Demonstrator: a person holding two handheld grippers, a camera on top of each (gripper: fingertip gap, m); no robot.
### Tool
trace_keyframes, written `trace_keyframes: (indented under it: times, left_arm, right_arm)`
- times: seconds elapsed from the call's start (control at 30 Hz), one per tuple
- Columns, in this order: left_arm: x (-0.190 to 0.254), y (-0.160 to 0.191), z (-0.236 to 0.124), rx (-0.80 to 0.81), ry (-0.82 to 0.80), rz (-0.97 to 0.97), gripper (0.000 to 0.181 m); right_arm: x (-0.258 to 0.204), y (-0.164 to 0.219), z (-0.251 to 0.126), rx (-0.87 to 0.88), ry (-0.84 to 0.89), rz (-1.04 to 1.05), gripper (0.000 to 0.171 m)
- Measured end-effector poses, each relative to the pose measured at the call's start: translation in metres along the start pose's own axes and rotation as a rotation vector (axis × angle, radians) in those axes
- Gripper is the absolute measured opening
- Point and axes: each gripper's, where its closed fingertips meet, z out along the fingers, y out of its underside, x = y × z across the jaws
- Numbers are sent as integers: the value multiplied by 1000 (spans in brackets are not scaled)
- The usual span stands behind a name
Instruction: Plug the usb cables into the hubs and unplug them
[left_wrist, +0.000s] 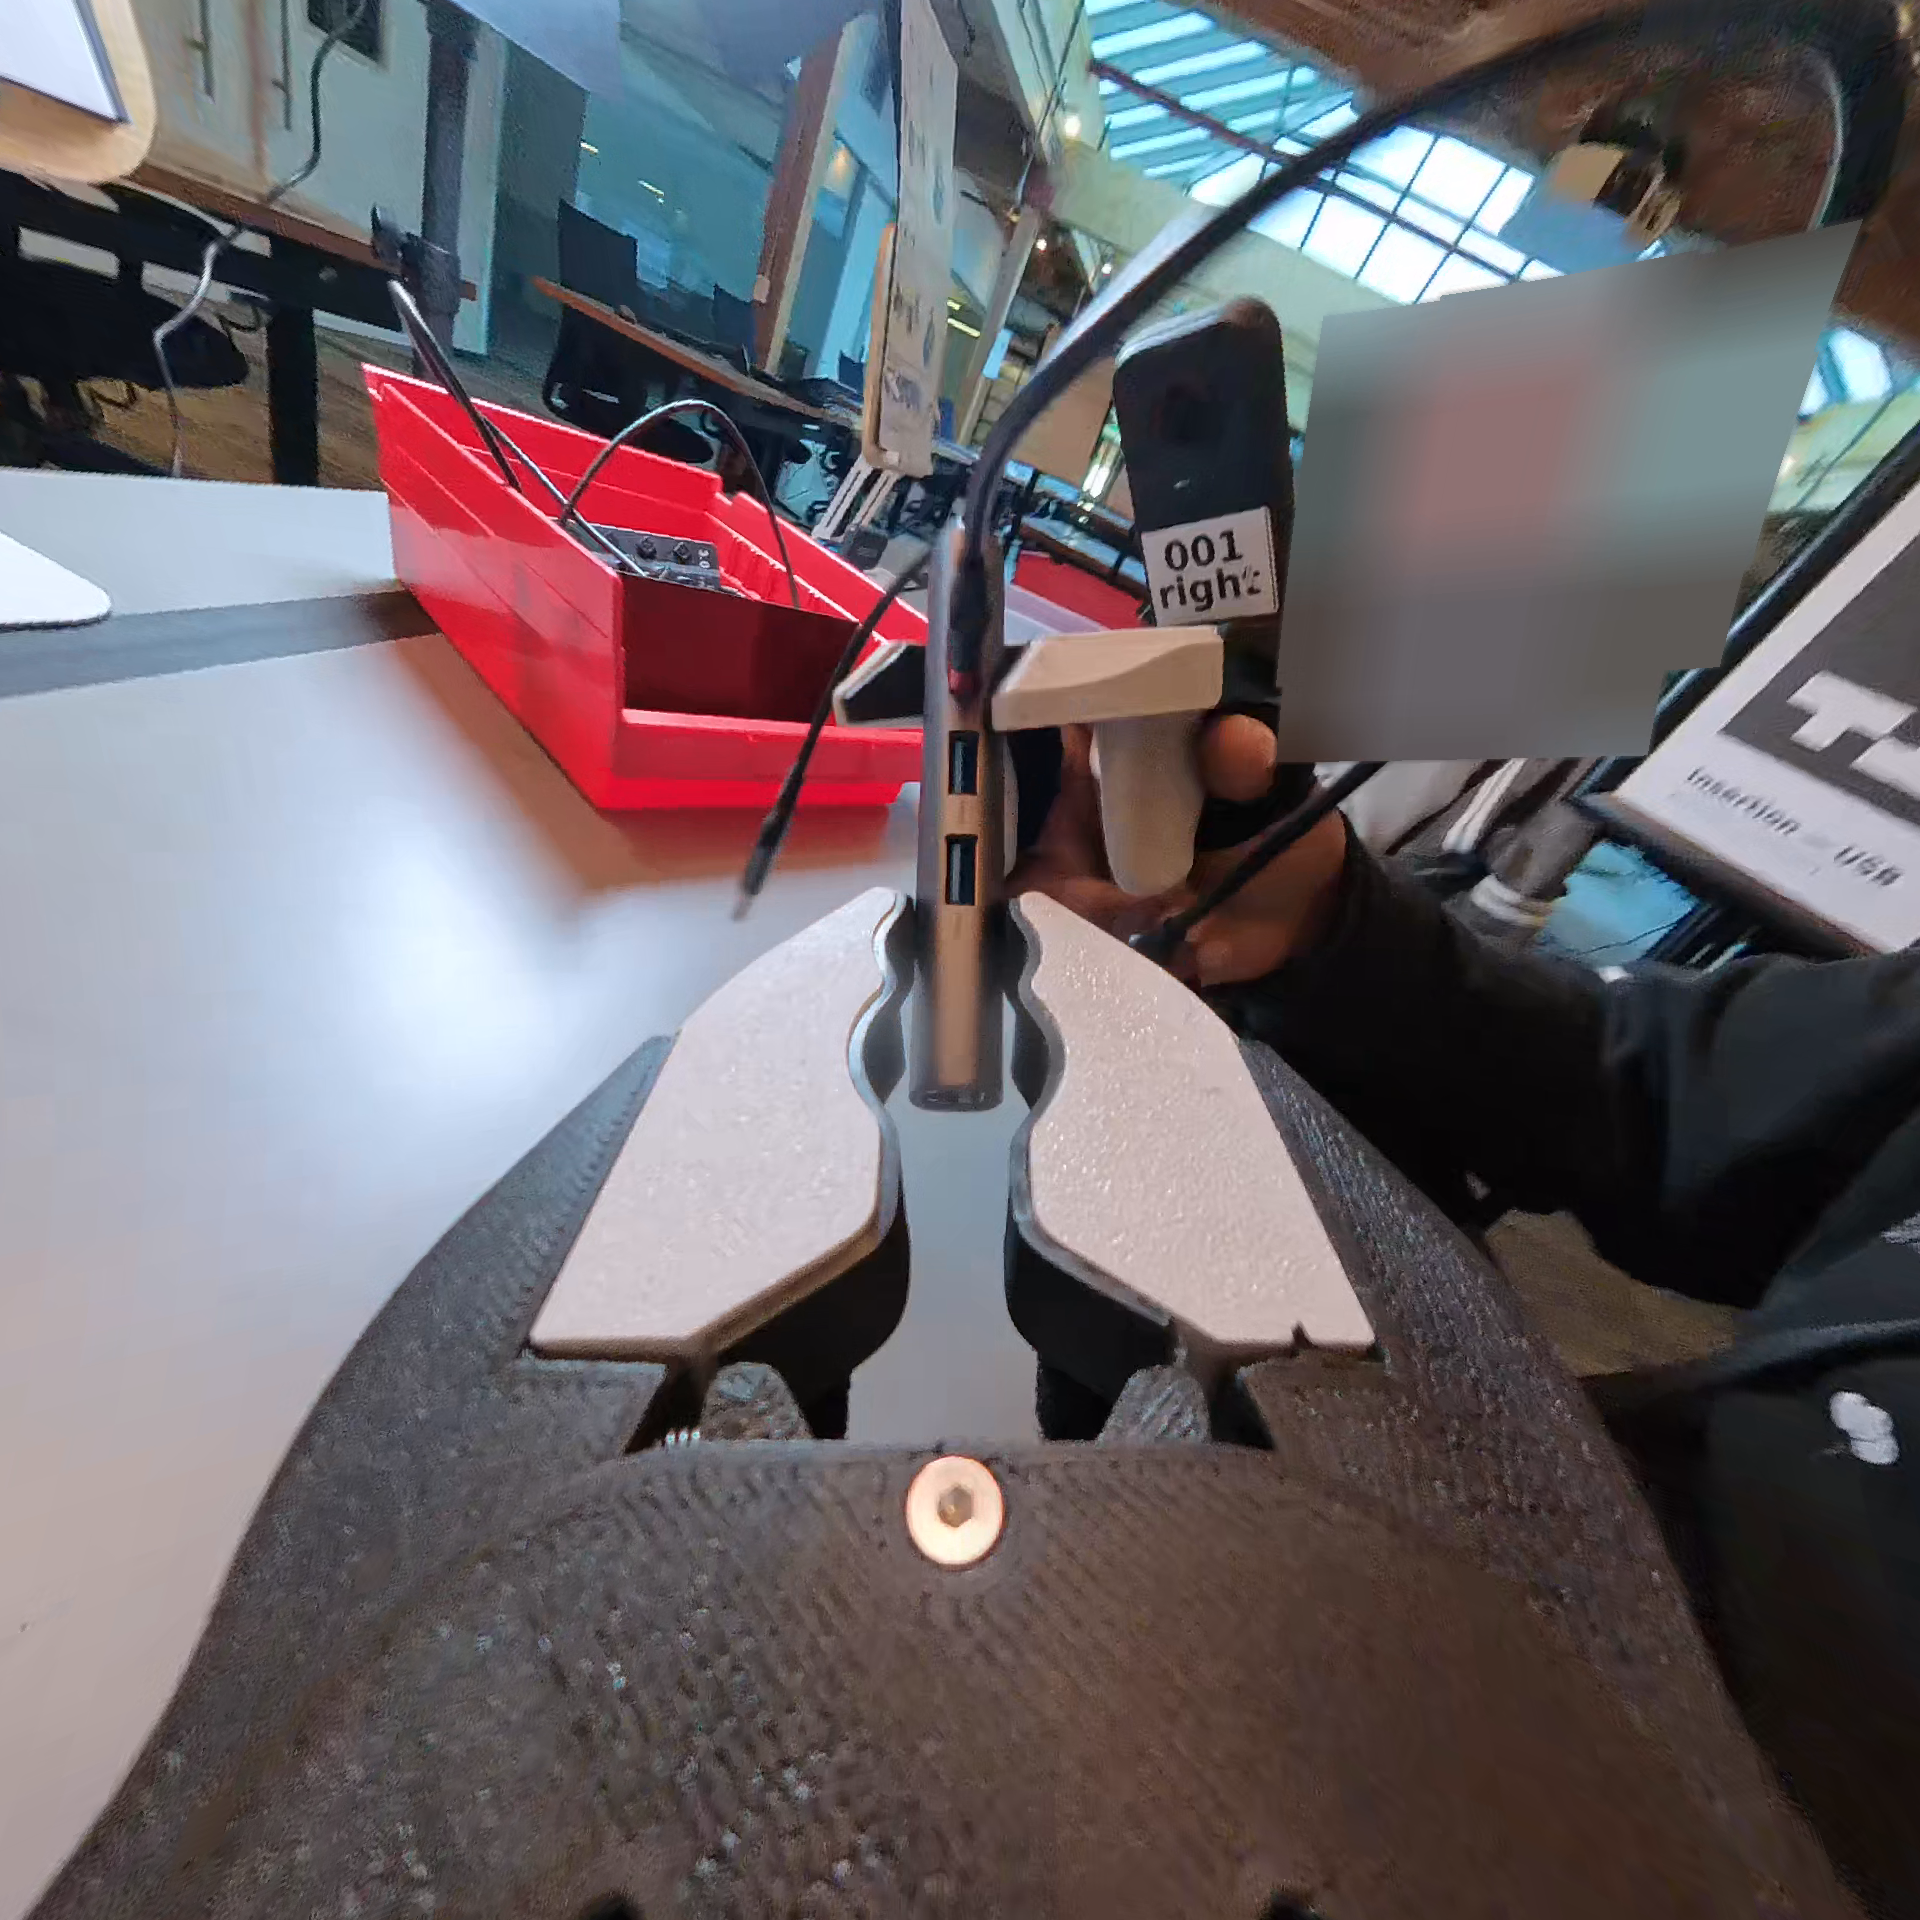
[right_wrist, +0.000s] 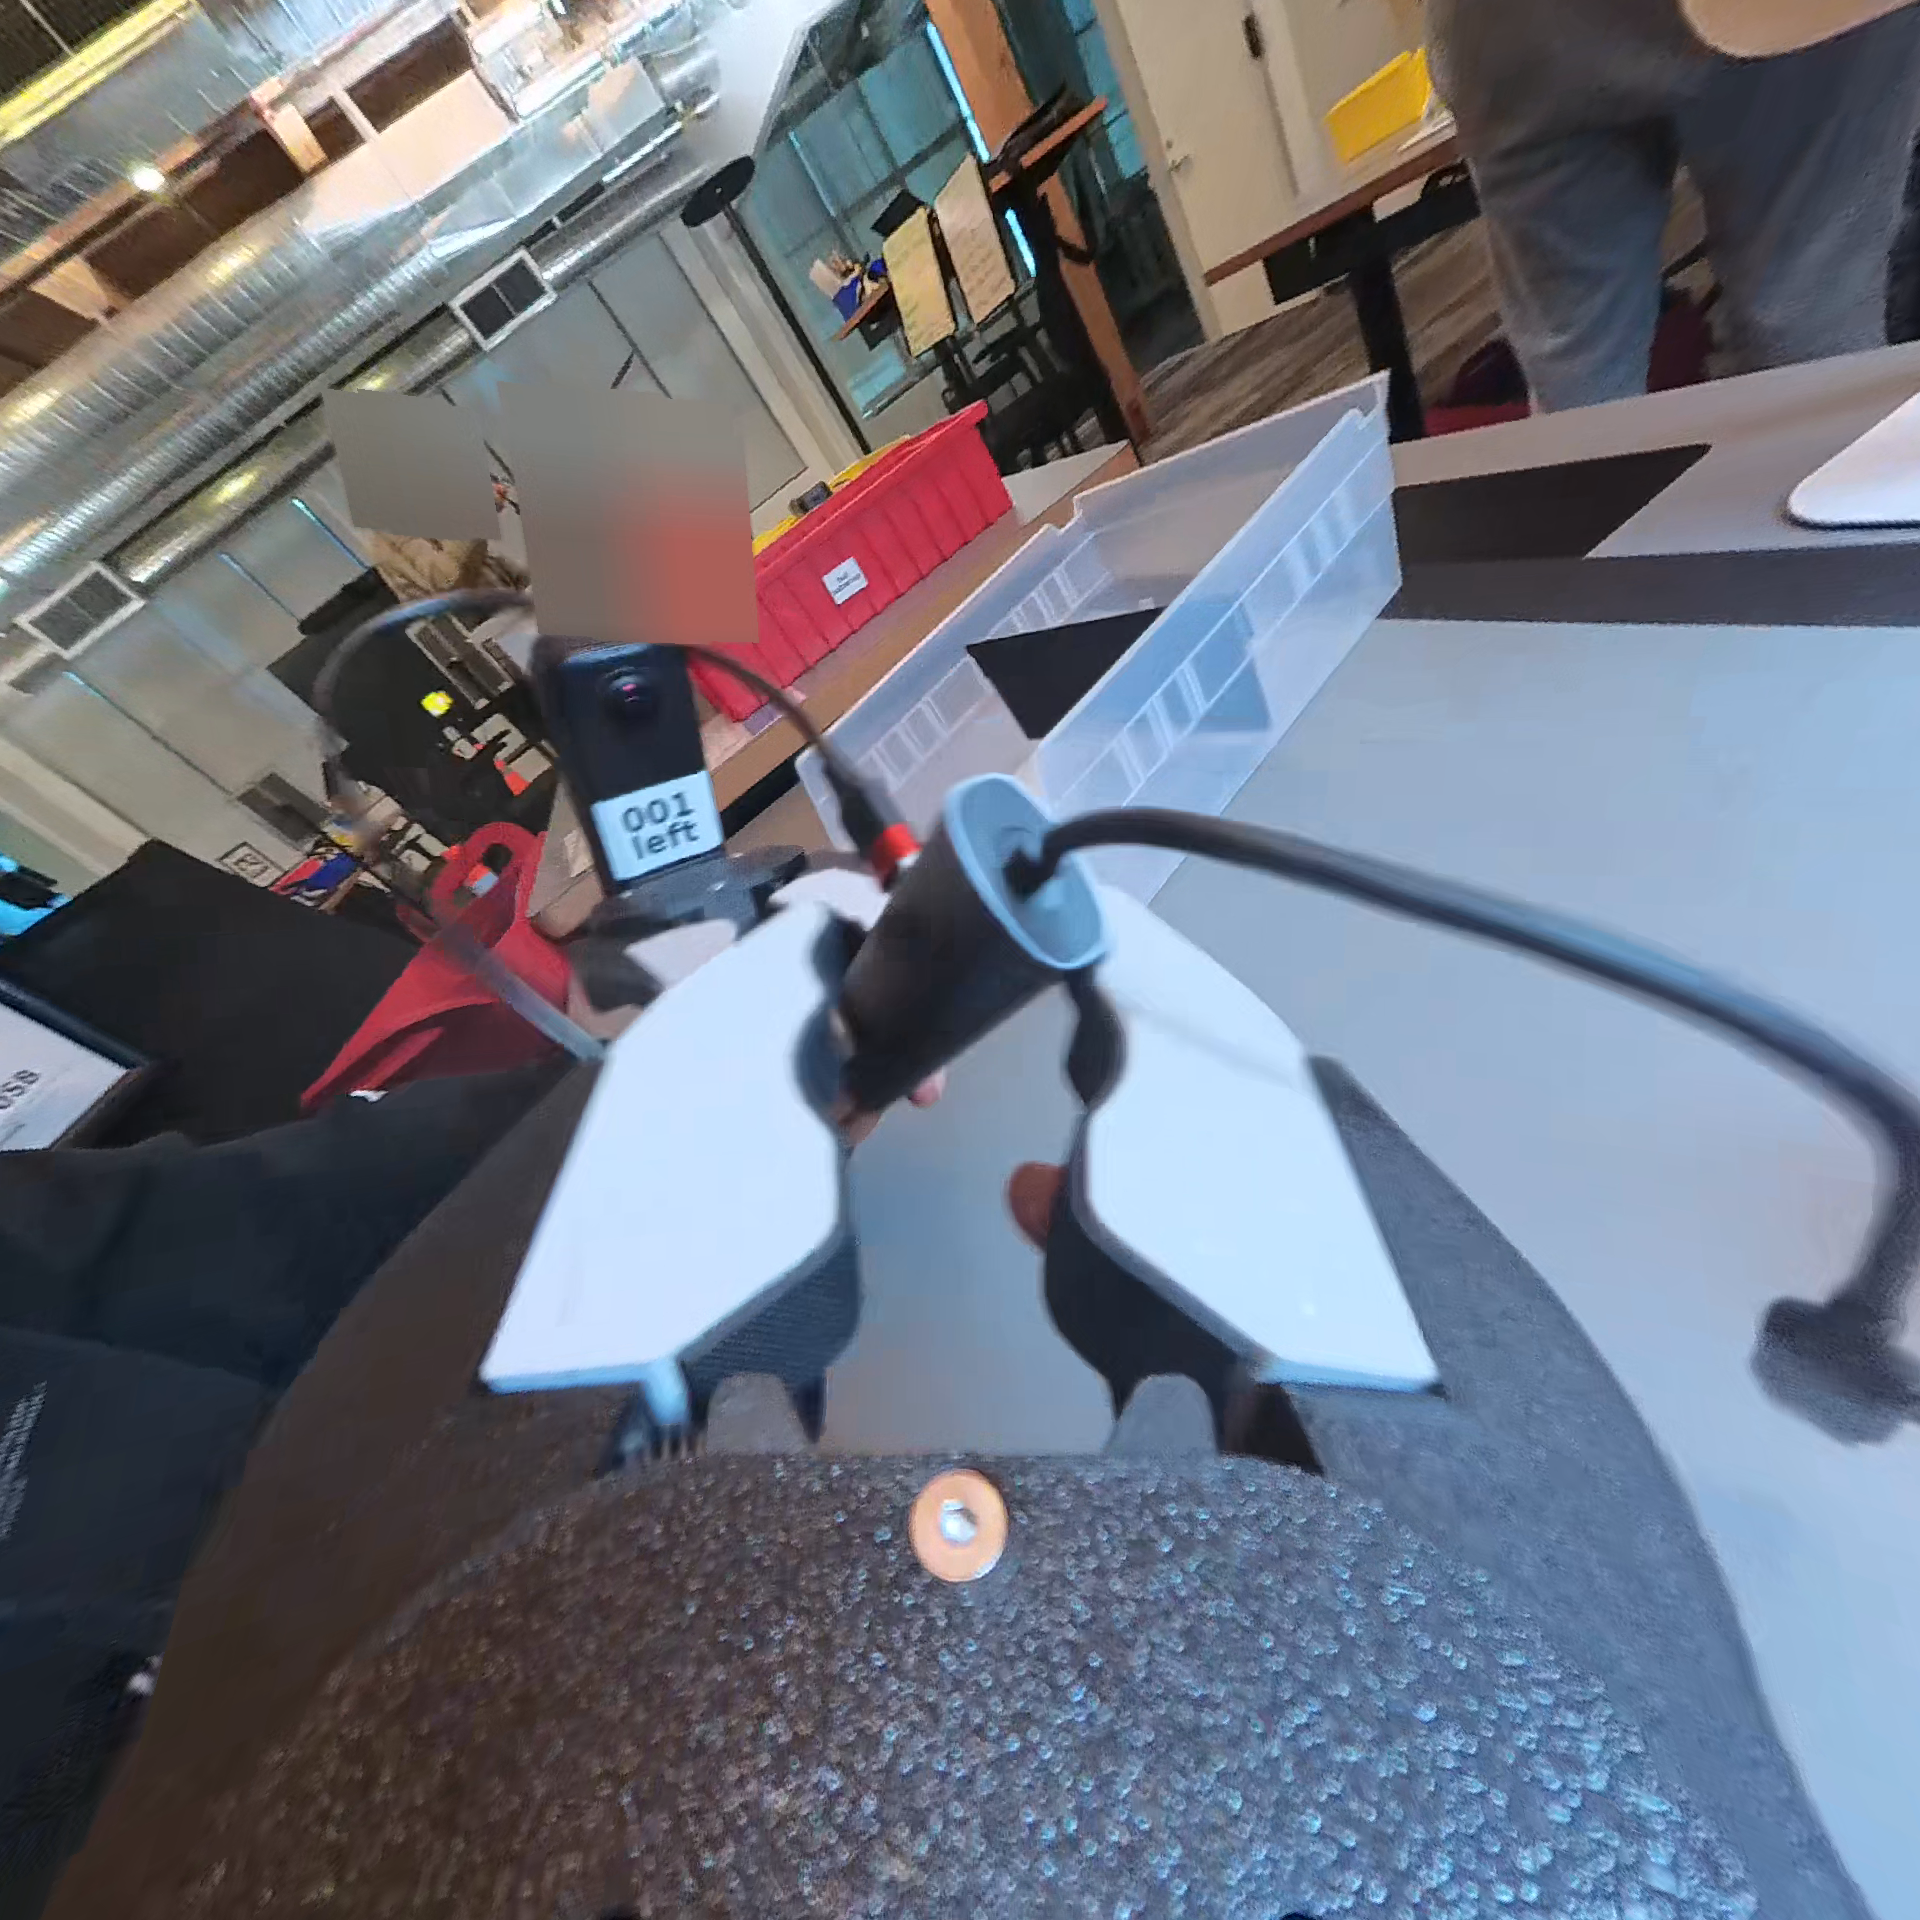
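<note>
a pale table (left_wrist: 260, 1039) lies under your tools. your left gripper (left_wrist: 956, 914) is clamped on the grey hub (left_wrist: 956, 883), upright between its tips. just beyond, your right gripper (left_wrist: 961, 675) pinches the red-collared plug (left_wrist: 966, 665) seated in that hub's side.

Right gripper (right_wrist: 961, 997) and grey hub (right_wrist: 956, 966)
Fingers straddle hub; black cable (right_wrist: 1455, 894) exits its end; left gripper (right_wrist: 727, 935) behind; clear bin (right_wrist: 1195, 623) on table (right_wrist: 1558, 831).
</note>
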Motion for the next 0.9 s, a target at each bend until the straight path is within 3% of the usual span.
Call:
trace_keyframes:
  times: [0.03, 0.1, 0.27, 0.4, 0.53, 0.7, 0.8, 0.9]
  left_arm:
    - [2, 1, 1, -1, -9, 17, 16]
    - [7, -2, 1, -4, 9, 4, 17]
    - [2, -13, -12, -25, -39, 94, 32]
    - [-6, -15, -16, -47, -107, 187, 33]
    - [-8, -12, -14, -57, -110, 176, 34]
    - [-16, -6, -15, -85, -123, 164, 33]
    - [-23, -2, -15, -100, -127, 149, 32]
    - [-26, 6, -13, -127, -112, 124, 32]
  right_arm:
    - [-4, -1, -1, -8, -33, -22, 29]
    - [-13, -4, -9, -70, -86, -78, 25]
    - [-4, -62, -58, -264, -46, -285, 20]
    - [65, -129, -109, -522, 170, -424, 19]
    - [157, -185, -158, -738, 514, -484, 19]
    - [236, -233, -192, -788, 819, -483, 19]
    - [279, -230, -201, -847, 980, -542, 19]
    - [307, -167, -192, -1032, 892, -475, 18]
